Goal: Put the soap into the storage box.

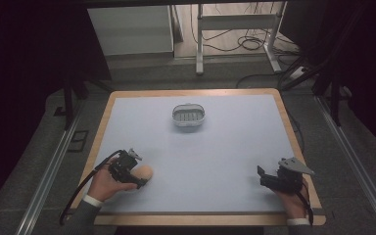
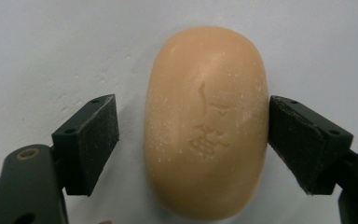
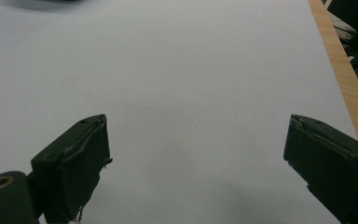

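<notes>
- Peach-coloured, smooth oval bar of soap [image 2: 206,123] lies flat on the pale blue-grey table mat [image 1: 225,152], at the lower left of the high view, between the jaws of the left gripper [image 2: 193,140].
- Those jaws stand open around the bar: in the left gripper view the right pad touches or nearly touches its side, while the left pad stands clear with a gap.
- Risk, as a judgement: with one pad meeting the soap first, closing could push the bar sideways across the mat instead of clamping it.
- Its rounded, slick-looking sides could also let it squirt out forward or twist if squeezed off-centre.
- The left hand [image 1: 105,183] reaches in from the bottom left, the gripper pointing right and slightly down onto the bar.
- At the lower right, the right gripper [image 1: 263,177] rests low near the mat's edge, jaws wide apart and holding nothing.
- A small grey oval slotted dish [image 1: 189,116] sits at the upper centre, well apart from both.
</notes>
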Available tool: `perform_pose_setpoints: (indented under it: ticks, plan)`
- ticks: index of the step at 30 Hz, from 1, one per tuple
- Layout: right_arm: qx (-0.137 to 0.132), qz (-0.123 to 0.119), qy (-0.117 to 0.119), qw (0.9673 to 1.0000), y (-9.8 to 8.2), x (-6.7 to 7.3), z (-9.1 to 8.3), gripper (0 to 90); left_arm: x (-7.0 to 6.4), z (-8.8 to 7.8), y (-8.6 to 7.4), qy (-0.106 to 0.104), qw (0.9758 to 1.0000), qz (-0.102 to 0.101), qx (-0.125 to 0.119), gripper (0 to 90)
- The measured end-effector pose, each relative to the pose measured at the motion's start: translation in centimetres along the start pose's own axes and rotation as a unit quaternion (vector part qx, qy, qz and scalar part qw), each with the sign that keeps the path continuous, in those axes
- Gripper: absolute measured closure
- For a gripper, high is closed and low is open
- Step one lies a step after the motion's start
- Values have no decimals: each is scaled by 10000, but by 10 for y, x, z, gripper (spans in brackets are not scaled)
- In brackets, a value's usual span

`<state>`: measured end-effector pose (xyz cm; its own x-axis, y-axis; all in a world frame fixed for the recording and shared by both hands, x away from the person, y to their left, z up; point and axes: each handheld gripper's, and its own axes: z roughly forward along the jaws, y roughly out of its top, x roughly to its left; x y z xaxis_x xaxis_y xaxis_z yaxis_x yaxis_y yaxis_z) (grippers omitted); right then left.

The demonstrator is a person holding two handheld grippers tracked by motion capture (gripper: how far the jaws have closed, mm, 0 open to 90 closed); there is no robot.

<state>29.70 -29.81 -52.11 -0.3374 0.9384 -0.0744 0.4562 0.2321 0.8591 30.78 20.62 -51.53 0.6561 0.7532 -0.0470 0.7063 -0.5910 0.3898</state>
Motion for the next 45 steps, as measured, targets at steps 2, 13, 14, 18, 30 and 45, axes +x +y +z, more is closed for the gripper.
perform_pose_setpoints:
  ticks: [2,13,14,18,30,45]
  plan:
    - [1,2,-2,10000,0,0,0,67,-1,2,0,20,10000,9,20,186]
    - [2,10,-41,10000,0,-1,0,67,-4,3,-2,-40,9999,105,-50,323]
    - [3,5,-39,10000,0,-1,-1,68,-3,3,-2,-42,9999,128,-50,323]
    - [4,-12,-52,10000,0,-1,0,67,-3,3,-3,-37,9998,156,-69,325]
    - [33,30,-88,10000,-1,-2,0,67,1,-7,-2,-109,9996,161,-210,327]
    - [60,41,-132,9999,-2,-4,1,67,4,-14,2,-140,9993,179,-284,327]
